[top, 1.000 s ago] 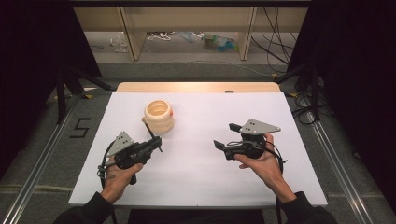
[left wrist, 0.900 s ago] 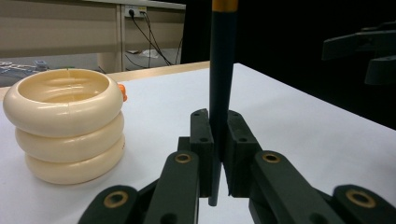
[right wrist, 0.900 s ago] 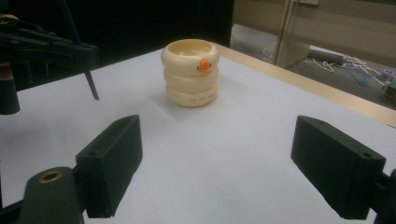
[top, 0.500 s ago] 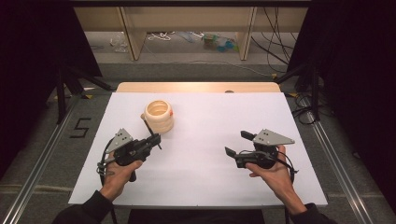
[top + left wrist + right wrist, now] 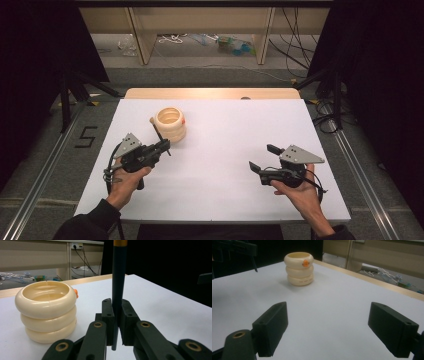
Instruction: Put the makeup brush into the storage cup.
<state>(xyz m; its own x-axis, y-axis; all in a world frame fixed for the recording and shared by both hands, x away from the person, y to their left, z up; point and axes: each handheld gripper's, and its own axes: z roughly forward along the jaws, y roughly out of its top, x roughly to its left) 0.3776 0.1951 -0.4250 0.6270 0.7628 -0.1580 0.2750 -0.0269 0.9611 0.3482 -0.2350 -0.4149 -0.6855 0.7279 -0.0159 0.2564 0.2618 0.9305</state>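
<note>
Right now my left gripper [image 5: 162, 146] has its jaws pinched tight on a thin dark stick [image 5: 118, 287], which looks like a brush or pen handle with a gold band [image 5: 120, 242] near its far end. My right gripper [image 5: 261, 159] is spread wide with nothing between its pads [image 5: 272, 326], hanging over bare white table [image 5: 235, 130] well apart from the left one.

Judging by the cream ring-stacked holder [image 5: 170, 123] just ahead and to the left of my left jaws, I take the step to be dropping the stick into that holder. To do it well I would lift first so the lower tip clears the rim, bring the stick over the round mouth [image 5: 46, 291], and tip the wrist until the stick stands close to plumb before easing the jaws apart. The grip sits low on the shaft, near its bottom end, so the long upper part can swing; slow wrist moves should keep it from knocking the holder over.

From the left gripper view, the stick's long axis runs straight up across the jaws, banded end away from me. From the high view, it slants up-left past the holder's side, its pale tip [image 5: 152, 120] just beside the rim.
</note>
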